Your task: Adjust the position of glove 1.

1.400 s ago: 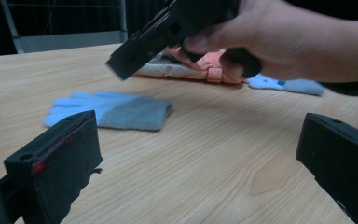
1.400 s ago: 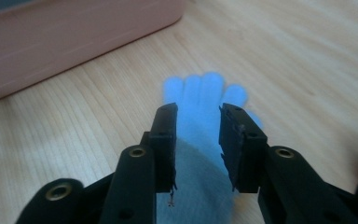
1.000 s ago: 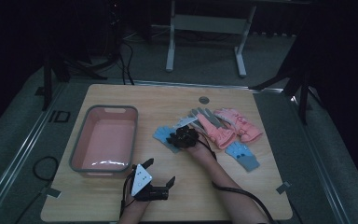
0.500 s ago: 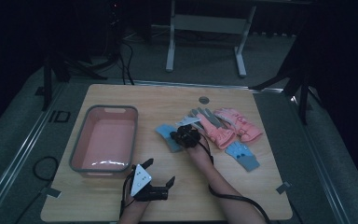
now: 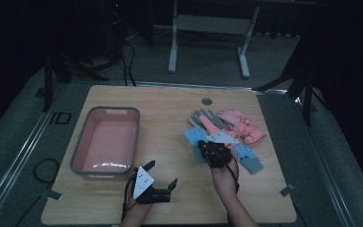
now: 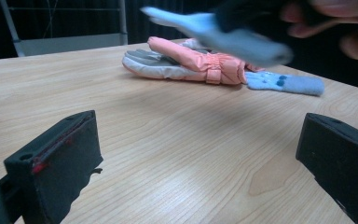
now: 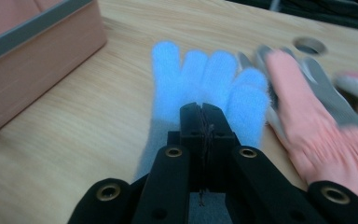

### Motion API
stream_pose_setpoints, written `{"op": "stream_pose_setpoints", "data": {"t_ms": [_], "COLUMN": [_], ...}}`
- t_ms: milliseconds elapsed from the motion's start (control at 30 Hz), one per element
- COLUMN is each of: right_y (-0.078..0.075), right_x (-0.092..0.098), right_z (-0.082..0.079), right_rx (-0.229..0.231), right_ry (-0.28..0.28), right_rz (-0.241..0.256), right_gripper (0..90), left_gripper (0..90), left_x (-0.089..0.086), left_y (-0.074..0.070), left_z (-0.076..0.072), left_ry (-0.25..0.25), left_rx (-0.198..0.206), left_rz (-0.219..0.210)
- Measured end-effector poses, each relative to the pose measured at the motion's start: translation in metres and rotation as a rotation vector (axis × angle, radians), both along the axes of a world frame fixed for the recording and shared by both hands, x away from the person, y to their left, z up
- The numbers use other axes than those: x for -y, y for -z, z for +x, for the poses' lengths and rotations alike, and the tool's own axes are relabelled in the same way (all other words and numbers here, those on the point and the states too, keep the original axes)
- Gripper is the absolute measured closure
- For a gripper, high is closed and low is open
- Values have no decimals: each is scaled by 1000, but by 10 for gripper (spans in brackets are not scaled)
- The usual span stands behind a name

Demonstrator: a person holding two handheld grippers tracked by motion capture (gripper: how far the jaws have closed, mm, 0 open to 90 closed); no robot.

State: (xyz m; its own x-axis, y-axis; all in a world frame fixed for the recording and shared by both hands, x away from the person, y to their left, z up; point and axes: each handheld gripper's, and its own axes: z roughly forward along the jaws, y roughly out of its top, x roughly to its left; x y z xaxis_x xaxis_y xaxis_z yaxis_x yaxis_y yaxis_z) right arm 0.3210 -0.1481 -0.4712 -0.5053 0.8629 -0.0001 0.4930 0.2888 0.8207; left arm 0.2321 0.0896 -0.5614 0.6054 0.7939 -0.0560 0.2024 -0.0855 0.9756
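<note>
Right gripper view: my right gripper (image 7: 200,114) is clamped on a blue glove (image 7: 205,79), lifted right of the pink bin (image 5: 105,139). My left gripper (image 5: 159,179) waits near me, jaws apart. Next, I judge, I carry it left into the bin.

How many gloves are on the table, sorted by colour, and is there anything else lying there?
Blue knit gloves: 2, one pinched in the right claw, one flat on the table
Pink-and-grey ski gloves: 2, one and one
Pink basin with a grey rim: 1
Total: 5 things
</note>
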Motion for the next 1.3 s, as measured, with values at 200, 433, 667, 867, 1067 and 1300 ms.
{"op": "stream_pose_setpoints", "data": {"t_ms": [200, 433, 667, 867, 1067, 1300], "right_y": [11, 34, 64, 81, 75, 31], "right_x": [21, 23, 13, 11, 13, 37], "right_z": [-32, -44, -45, -40, -41, -20], "right_rx": [-50, -85, -152, -179, -167, -12], "right_ry": [60, 114, 112, 120, 83, -37], "right_rz": [30, 21, 13, 25, 28, -50], "right_gripper": [887, 886, 885, 871, 778, 691], "left_gripper": [0, 0, 0, 0, 0, 0], "left_x": [0, 0, 0, 0, 0, 0], "left_y": [0, 0, 0, 0, 0, 0], "left_z": [0, 0, 0, 1, 1, 0], "left_ry": [1, -2, 1, 5, 7, 9], "left_rx": [-4, -3, -4, -7, -5, -1], "left_rz": [1, -1, 1, 1, 2, 0]}}
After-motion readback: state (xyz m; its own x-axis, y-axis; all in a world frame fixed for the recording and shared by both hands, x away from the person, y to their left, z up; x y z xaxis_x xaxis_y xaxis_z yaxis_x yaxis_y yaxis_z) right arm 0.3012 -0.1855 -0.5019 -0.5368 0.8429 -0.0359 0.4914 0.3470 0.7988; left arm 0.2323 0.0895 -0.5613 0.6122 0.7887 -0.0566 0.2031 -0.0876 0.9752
